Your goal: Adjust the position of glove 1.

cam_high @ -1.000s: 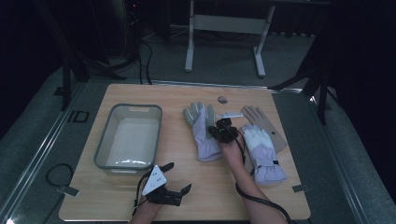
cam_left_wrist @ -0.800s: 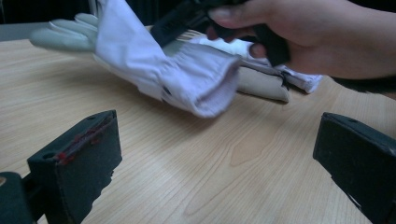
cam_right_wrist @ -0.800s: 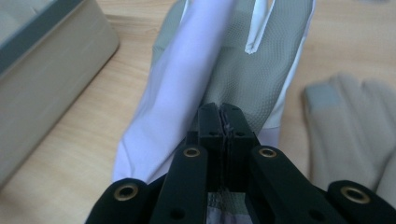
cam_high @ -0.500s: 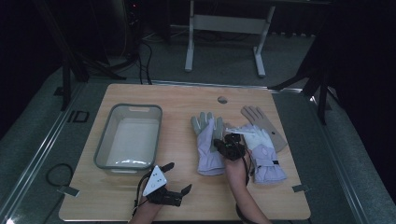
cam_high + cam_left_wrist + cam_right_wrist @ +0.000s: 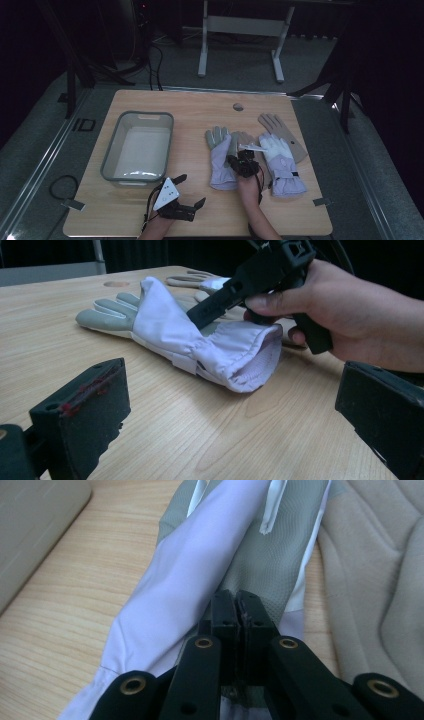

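A lavender glove with a grey palm [image 5: 220, 159] [image 5: 170, 325] [image 5: 200, 555] lies flat on the wooden table, cuff toward the person. My right gripper [image 5: 239, 161] [image 5: 239, 605] [image 5: 200, 317] is over its right side, jaws pressed together and pinching the palm fabric. Its matching glove [image 5: 280, 161] lies to the right, overlapping a beige glove [image 5: 283, 130]; another beige glove [image 5: 245, 140] [image 5: 375, 555] lies between the lavender ones. My left gripper [image 5: 191, 191] [image 5: 232, 405] rests near the front edge, jaws wide apart with nothing between them, pointing at the glove's cuff.
A grey rectangular tray [image 5: 111, 150] [image 5: 35, 510] stands on the left half of the table. A small round grey disc [image 5: 238, 106] lies near the far edge. A metal stand's legs [image 5: 202, 55] are on the floor beyond the table.
My right gripper has moved toward the person's side of the table, and the left lavender glove has slid that way with it. The left gripper has stayed put.
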### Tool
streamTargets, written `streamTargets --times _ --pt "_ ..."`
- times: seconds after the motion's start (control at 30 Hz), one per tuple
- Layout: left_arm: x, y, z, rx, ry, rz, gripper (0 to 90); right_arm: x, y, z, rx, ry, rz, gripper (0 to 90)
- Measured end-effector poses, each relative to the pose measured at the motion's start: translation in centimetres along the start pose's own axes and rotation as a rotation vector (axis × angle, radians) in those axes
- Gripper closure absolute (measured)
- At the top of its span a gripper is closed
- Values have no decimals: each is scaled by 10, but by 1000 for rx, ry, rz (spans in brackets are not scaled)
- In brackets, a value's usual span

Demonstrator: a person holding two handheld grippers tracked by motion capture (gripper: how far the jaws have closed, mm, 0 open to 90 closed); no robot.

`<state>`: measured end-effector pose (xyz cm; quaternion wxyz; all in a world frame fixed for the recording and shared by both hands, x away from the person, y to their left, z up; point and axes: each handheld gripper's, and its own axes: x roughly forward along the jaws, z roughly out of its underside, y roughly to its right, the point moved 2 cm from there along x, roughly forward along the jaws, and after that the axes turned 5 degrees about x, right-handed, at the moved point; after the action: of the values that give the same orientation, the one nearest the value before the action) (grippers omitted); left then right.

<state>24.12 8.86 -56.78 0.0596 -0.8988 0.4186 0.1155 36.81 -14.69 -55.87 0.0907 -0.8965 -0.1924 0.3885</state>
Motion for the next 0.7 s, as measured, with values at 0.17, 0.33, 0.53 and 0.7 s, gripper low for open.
streamTargets --times 0.17,0.33,0.53,0.7 --pt "0 0 0 -2 1 0 10 -1 -1 0 -22 11 -1 826" --pt "0 0 0 -1 -1 1 10 -14 -3 -9 -79 21 -18 703" --pt "0 0 0 1 0 2 10 -31 7 -29 -183 26 -41 609" --pt "0 0 0 -3 1 2 10 -46 23 -43 -251 18 -47 562"
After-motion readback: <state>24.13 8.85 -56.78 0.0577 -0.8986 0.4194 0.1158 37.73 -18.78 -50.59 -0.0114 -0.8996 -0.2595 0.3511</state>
